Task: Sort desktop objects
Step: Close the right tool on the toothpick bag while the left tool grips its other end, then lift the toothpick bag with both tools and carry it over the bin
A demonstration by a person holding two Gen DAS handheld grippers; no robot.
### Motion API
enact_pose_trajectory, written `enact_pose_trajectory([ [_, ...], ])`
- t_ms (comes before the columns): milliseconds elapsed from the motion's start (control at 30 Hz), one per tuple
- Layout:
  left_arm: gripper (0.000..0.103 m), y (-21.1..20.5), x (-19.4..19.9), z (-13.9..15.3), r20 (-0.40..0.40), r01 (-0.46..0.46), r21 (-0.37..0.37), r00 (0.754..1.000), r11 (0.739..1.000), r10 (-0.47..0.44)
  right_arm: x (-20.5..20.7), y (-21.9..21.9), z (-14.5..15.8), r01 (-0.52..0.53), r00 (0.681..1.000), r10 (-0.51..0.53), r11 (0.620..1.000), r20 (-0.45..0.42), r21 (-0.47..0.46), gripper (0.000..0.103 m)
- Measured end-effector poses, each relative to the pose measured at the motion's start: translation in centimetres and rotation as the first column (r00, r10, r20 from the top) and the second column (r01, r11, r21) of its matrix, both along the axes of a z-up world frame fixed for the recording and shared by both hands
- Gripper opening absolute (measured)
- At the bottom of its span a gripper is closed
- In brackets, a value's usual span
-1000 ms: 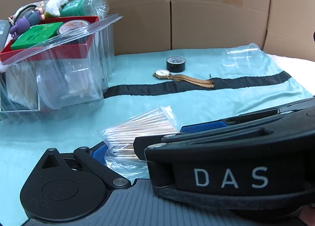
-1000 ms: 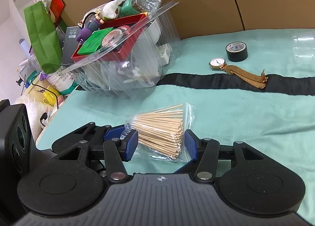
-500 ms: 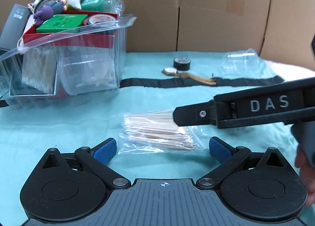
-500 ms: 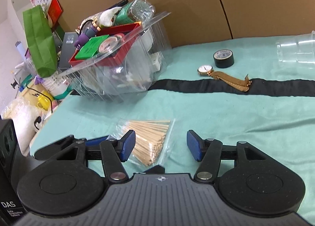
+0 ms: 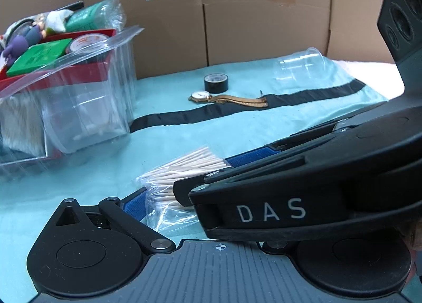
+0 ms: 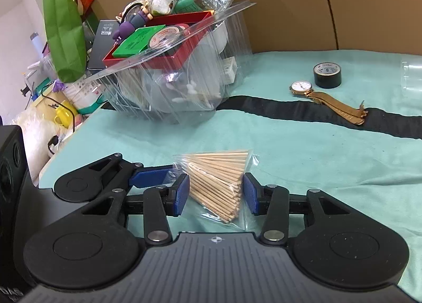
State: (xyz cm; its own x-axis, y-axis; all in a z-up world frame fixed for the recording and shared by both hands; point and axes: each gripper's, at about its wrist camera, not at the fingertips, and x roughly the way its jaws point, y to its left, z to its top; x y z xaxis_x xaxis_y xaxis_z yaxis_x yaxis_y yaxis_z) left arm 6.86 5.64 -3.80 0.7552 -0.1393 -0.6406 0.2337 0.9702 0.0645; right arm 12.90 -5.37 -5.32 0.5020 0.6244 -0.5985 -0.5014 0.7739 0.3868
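A clear bag of wooden sticks [image 6: 216,184] lies on the teal cloth, between the blue pads of my right gripper [image 6: 216,193]. Its jaws are closing and the pads stand right at the bag's sides, not visibly pressing the sticks. My left gripper [image 5: 211,208] reaches the same bag [image 5: 184,171] from the left with its jaws wide. One of its fingertips [image 5: 134,202] touches the film, and the other is hidden behind the right gripper's black body [image 5: 316,171]. Farther back lie a gold watch [image 6: 302,86] and a black tape roll [image 6: 327,75].
A clear storage box [image 6: 184,78] stands at the back left, topped by a red tray piled with small items. A clear plastic cup [image 5: 300,68] lies on its side at the back right. Cardboard walls close off the back. Clutter and a green bag [image 6: 63,31] sit beyond the table's left edge.
The right gripper has come down over the bag, which now sits centred between narrower jaws. In the left wrist view its body again covers the right side. The left jaws stay wide.
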Motion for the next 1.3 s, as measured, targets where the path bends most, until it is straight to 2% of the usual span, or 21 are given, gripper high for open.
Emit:
enact_pose_trajectory([
  [267, 0.103, 0.0, -1.0, 0.5, 0.049, 0.000, -0.001, 0.999, 1.000, 0.000, -0.9, 0.0, 0.8, 0.008, 1.000, -0.008, 1.000, 0.011, 0.018, 0.047],
  [1000, 0.103, -0.1, -5.7, 5.4, 0.203, -0.028, -0.018, 0.979, 0.999, 0.031, -5.9, 0.8, 6.3, -0.004, 0.988, -0.003, 0.999, 0.156, 0.048, 0.048],
  [1300, 0.103, 0.3, -7.7, 5.9, 0.226, -0.044, -0.018, 0.973, 0.999, 0.047, -8.0, 1.8, 7.0, -0.020, 0.981, 0.012, 0.999, 0.195, 0.038, 0.050],
])
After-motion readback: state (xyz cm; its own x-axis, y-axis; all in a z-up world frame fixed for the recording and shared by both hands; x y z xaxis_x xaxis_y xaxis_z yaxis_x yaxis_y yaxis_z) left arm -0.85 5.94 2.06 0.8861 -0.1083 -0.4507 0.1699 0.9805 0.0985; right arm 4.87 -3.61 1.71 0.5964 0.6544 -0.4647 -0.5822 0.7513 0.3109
